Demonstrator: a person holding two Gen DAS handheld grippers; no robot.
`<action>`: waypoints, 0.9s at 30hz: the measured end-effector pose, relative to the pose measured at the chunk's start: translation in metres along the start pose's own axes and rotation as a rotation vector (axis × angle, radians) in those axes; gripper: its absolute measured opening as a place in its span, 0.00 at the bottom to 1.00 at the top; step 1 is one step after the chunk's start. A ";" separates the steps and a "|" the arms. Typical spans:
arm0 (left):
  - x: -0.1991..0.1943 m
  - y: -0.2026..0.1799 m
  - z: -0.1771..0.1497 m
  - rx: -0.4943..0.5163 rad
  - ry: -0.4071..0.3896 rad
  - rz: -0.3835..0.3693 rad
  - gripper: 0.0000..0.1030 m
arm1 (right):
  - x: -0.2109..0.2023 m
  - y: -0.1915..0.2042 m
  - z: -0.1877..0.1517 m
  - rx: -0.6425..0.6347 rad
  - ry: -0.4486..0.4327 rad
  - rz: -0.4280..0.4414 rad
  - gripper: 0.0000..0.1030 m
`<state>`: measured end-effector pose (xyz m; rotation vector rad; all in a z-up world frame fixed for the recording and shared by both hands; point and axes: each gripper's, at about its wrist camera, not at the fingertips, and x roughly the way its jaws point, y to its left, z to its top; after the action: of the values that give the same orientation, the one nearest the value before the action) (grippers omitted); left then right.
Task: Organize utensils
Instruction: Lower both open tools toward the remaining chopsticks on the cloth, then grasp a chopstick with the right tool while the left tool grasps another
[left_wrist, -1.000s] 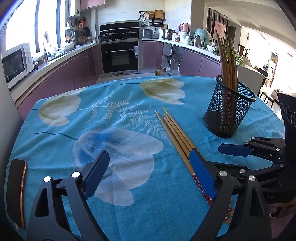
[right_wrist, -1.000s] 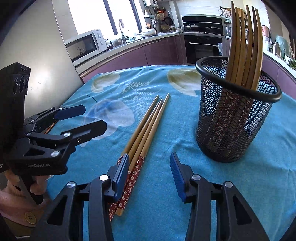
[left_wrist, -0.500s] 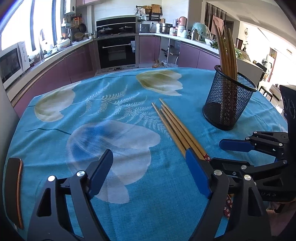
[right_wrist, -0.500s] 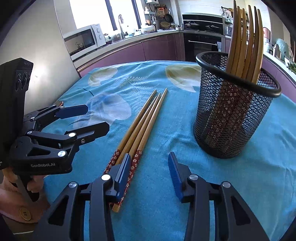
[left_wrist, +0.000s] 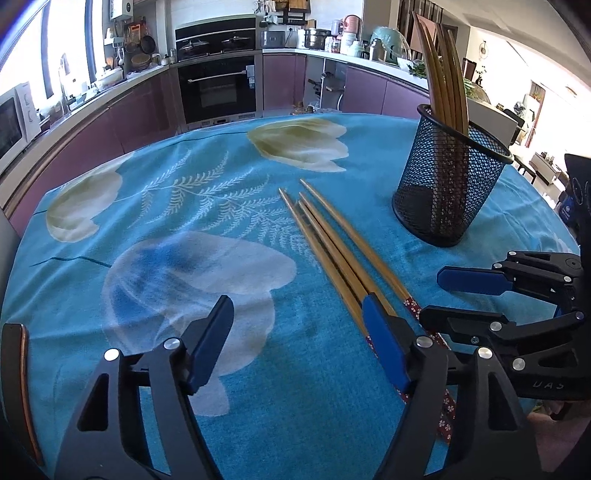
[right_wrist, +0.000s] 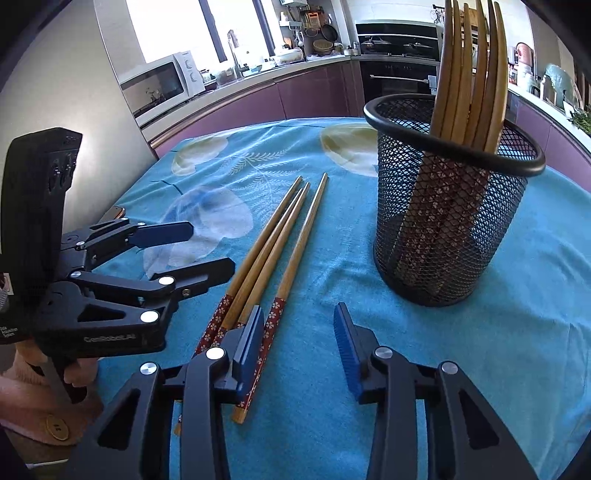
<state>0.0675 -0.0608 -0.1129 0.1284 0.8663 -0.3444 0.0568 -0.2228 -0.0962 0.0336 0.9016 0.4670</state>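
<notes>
Several wooden chopsticks (left_wrist: 332, 243) with red flowered ends lie side by side on the blue tablecloth; they also show in the right wrist view (right_wrist: 273, 251). A black mesh holder (left_wrist: 448, 181) stands upright to their right with several chopsticks in it; it also shows in the right wrist view (right_wrist: 450, 199). My left gripper (left_wrist: 299, 332) is open and empty, low over the cloth, its right finger at the chopsticks' near ends. My right gripper (right_wrist: 299, 332) is open and empty, its left finger over the red ends. Each gripper shows in the other's view: right (left_wrist: 472, 295), left (right_wrist: 199, 254).
The round table (left_wrist: 110, 295) has a blue cloth with flower prints. A dark phone-like object (left_wrist: 16, 387) lies at its left edge. Kitchen counters, an oven (left_wrist: 216, 90) and a microwave (right_wrist: 159, 86) stand behind the table.
Both grippers have moved a little forward and lower toward the lying chopsticks. Both stay open. The chopsticks and holder have not moved.
</notes>
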 end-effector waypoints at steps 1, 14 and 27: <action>0.003 -0.001 0.001 0.002 0.008 0.001 0.68 | 0.000 0.000 0.000 0.001 0.000 0.001 0.37; 0.011 -0.001 0.003 0.017 0.034 -0.001 0.55 | -0.001 -0.002 0.000 -0.001 -0.002 -0.001 0.37; 0.014 0.003 0.010 0.009 0.045 -0.037 0.33 | 0.015 0.003 0.018 -0.021 -0.006 -0.036 0.33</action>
<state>0.0848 -0.0636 -0.1174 0.1288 0.9130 -0.3808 0.0776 -0.2106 -0.0952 -0.0003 0.8900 0.4427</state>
